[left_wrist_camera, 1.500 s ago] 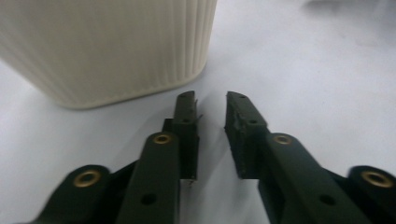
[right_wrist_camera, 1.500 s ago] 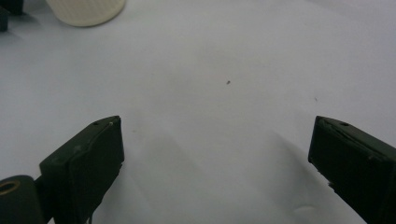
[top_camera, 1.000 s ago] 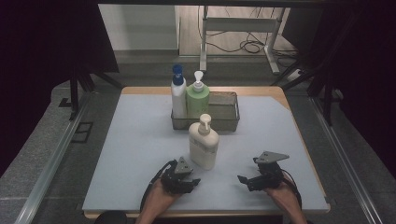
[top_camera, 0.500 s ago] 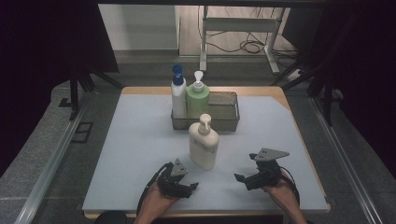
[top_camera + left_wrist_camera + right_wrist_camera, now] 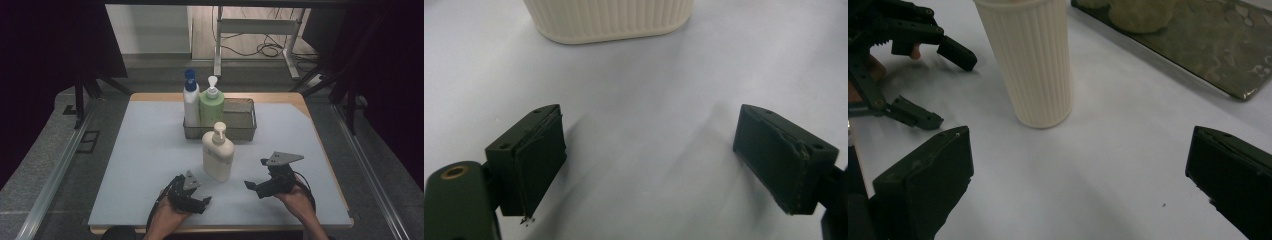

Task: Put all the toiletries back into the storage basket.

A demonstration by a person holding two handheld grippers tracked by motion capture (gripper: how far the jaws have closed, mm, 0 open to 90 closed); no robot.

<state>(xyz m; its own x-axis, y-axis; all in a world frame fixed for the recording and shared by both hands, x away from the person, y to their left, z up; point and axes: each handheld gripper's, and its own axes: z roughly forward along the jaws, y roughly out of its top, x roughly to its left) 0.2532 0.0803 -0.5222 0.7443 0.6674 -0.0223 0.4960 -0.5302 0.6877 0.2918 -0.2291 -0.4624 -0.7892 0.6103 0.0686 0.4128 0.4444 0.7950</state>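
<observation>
cream pump bottle (image 5: 218,156) upright on mat, left claw (image 5: 202,202) just spread wide, empty, right claw (image 5: 254,187) apart, empty

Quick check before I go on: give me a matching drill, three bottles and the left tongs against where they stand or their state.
1 cream pump bottle
2 green pump bottle
3 blue-capped bottle
4 left tongs

a open, nothing between the jaws
b left end of the wire basket
c on the mat in front of the basket
d in the basket, right of the blue cap

1-c, 2-d, 3-b, 4-a
</observation>
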